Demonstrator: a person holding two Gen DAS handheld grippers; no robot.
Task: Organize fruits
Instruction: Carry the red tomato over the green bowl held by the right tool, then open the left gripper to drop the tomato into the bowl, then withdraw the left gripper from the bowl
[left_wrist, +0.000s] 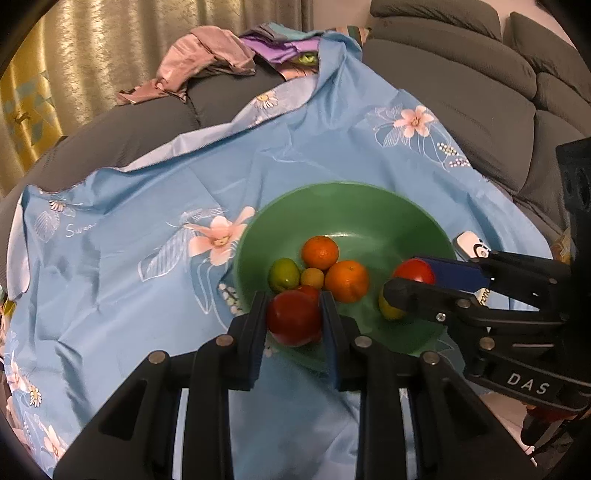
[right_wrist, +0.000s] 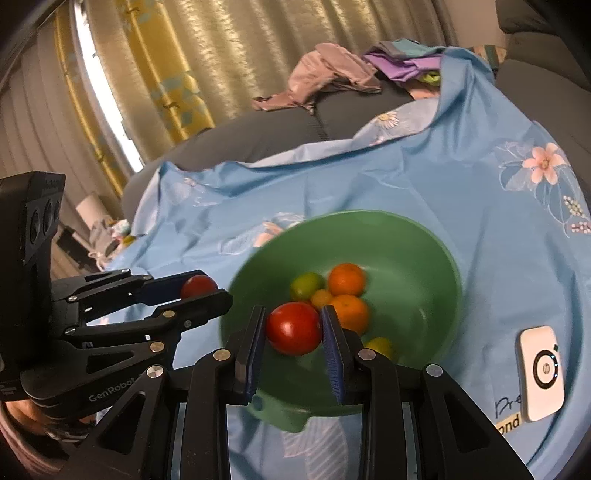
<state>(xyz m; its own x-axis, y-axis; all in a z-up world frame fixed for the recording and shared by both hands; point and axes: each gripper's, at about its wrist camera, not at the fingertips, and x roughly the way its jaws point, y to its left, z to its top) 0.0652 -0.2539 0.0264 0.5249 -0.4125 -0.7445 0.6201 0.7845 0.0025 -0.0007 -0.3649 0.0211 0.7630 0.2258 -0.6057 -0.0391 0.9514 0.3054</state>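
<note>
Since both grippers are already clamped on a tomato each, handling is the main thing to think about. The left gripper (left_wrist: 293, 314) pinches a red tomato (left_wrist: 293, 323) across its widest part at lower centre of the left view, over the near rim of the green bowl (left_wrist: 369, 206). The right gripper (right_wrist: 293, 328) holds its own tomato (right_wrist: 293, 328) the same way at lower centre of the right view, also over the bowl.

My guess is these are light, smooth and a bit slippery, with skin that bruises or splits if squeezed hard, so a gentle grip across the middle like this seems right. They'll roll once let go, so I'd lower them in, not drop them.

Already in the bowl: two oranges (left_wrist: 319, 253), a green fruit (left_wrist: 283, 275), a small yellow-orange one (left_wrist: 312, 277), and a yellowish fruit (right_wrist: 378, 347) near the right side.

Readable writing: "DAS" (left_wrist: 528, 386) on the right gripper's body, "GenRobot" (right_wrist: 109, 395) on the left one's. The blue cloth (left_wrist: 147, 184) has "Swee…" cut off at mid left. A white gadget (right_wrist: 541, 373) at lower right carries what looks like an HP logo, with partial words "Pre" and "ond" just beside it.
</note>
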